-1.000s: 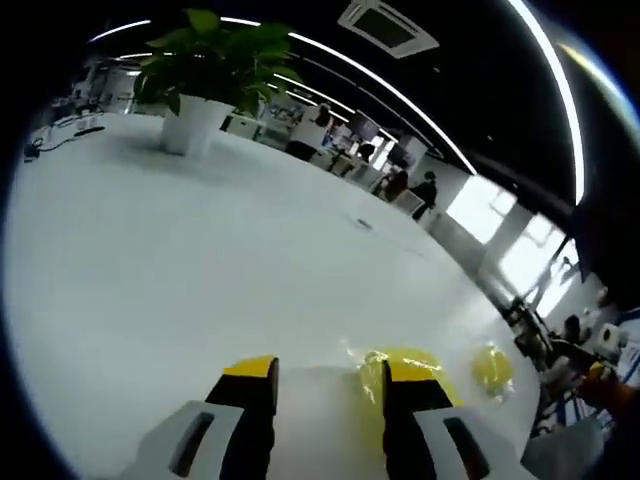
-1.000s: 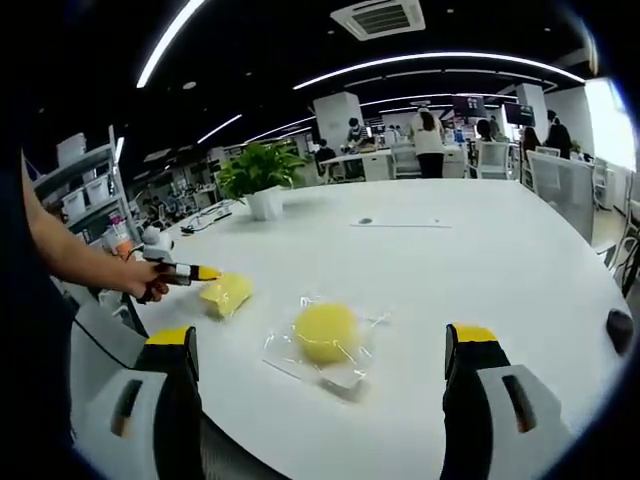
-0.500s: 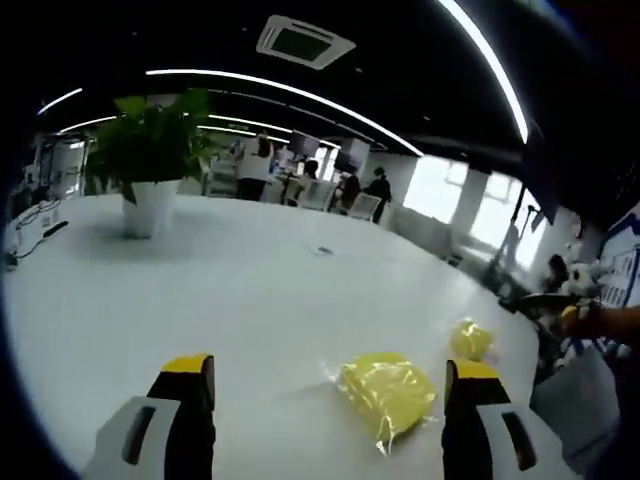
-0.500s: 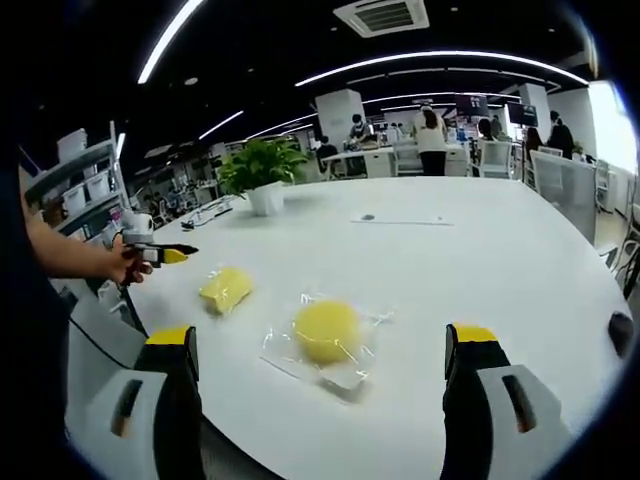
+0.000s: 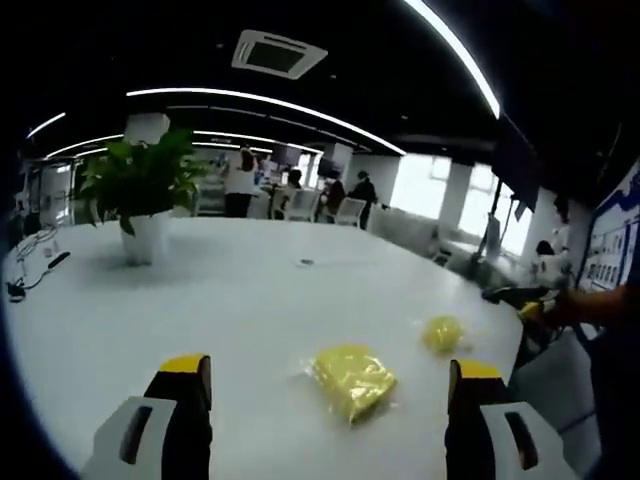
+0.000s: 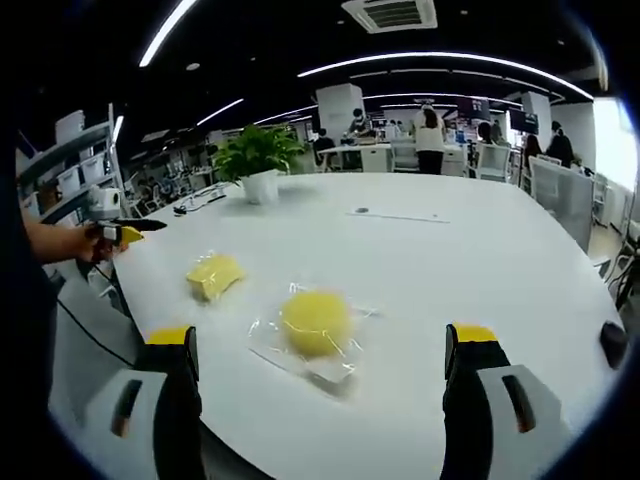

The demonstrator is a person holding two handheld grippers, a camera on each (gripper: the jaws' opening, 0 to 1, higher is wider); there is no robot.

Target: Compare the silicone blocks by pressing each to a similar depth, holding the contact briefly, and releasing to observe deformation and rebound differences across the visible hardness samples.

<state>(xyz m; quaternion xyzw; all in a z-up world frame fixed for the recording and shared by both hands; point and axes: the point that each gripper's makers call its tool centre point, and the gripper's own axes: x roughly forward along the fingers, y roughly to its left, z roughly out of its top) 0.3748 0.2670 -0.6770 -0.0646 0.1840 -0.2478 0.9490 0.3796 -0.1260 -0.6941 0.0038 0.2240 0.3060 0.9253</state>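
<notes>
Silicone blocks, two yellow samples each sealed in a clear plastic bag, lay on the white round table [image 6: 480,270] in front of me, well apart from both grippers. Nearest in the right gripper view was the rounded yellow silicone block [image 6: 314,322], its crinkled bag spread flat around it; my right gripper [image 6: 318,400] hung above the table edge with its yellow-tipped jaws spread wide and nothing between them. Just beyond, toward my other hand, sat the squarish yellow silicone block [image 6: 213,274], which in the left gripper view lay ahead of my left gripper [image 5: 322,410], jaws likewise parted and empty. I judged both samples light and soft, likely to skate on the slick bag film, so I meant to press straight down on the middle of each top face instead of pinching an edge. How they differed in hardness I could not tell. Farther off stood a leafy green plant in a white pot [image 5: 143,200], then office desks and people.
</notes>
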